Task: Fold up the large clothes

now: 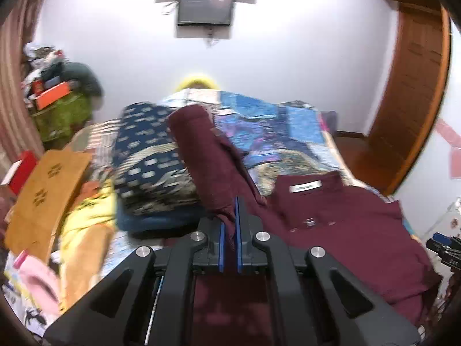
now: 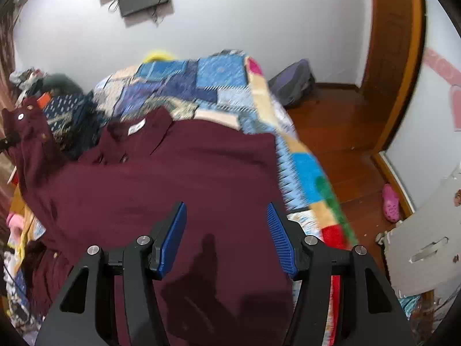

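A large maroon shirt (image 2: pixel 178 184) with a collar and white neck label lies spread on the patchwork bedspread (image 2: pixel 201 86). My left gripper (image 1: pixel 229 216) is shut on a maroon sleeve (image 1: pixel 201 150), which is lifted and stretched away from the shirt body (image 1: pixel 340 219). In the right wrist view that lifted sleeve (image 2: pixel 31 132) shows at the far left. My right gripper (image 2: pixel 226 230) is open and empty, hovering above the shirt's lower part, with its shadow on the fabric.
A folded navy patterned blanket (image 1: pixel 149 155) lies left of the shirt. Yellow and pink cloths (image 1: pixel 83 230) and a tan cardboard box (image 1: pixel 46 193) crowd the left side. The wooden floor (image 2: pixel 345 144), a grey bag (image 2: pixel 294 83) and a pink shoe (image 2: pixel 390 203) are to the right.
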Available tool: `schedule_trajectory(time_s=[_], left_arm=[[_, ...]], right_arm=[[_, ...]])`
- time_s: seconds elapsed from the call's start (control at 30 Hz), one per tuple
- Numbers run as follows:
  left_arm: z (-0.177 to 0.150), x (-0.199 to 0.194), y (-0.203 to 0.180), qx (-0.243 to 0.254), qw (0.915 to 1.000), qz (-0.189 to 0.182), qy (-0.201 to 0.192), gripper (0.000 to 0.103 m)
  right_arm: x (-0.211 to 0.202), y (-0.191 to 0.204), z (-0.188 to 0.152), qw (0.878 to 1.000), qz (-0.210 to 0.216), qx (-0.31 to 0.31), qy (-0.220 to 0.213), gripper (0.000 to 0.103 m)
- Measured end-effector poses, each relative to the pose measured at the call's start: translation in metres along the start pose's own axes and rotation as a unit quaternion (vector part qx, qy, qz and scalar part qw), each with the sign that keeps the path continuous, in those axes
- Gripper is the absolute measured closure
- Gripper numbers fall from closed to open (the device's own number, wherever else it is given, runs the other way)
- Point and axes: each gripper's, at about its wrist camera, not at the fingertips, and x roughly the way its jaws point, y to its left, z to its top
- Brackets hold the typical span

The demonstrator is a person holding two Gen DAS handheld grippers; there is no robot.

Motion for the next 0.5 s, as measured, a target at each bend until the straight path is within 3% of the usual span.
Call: schedule_trajectory(time_s=[0.2,0.33,0.5], left_arm=[[-0.042,0.019,0.032,-0.03,0.9972,0.011,0.068,0.098],[-0.079,0.042,0.042,-0.041,0.9902,0.018,0.132,0.096],[-0.121,0.059,0.06,-0.102,0.9771,0.004,0.187,0.089]], right_arm=[[0.014,0.012,-0.013,1.0,0.008,-0.006,0.029,0.049],[0.019,0.014,-0.02,0.999,0.001,-0.014,0.044,0.049],[0.018,0.012,-0.023,0.999,-0.002,-0.018,0.048,0.047]])
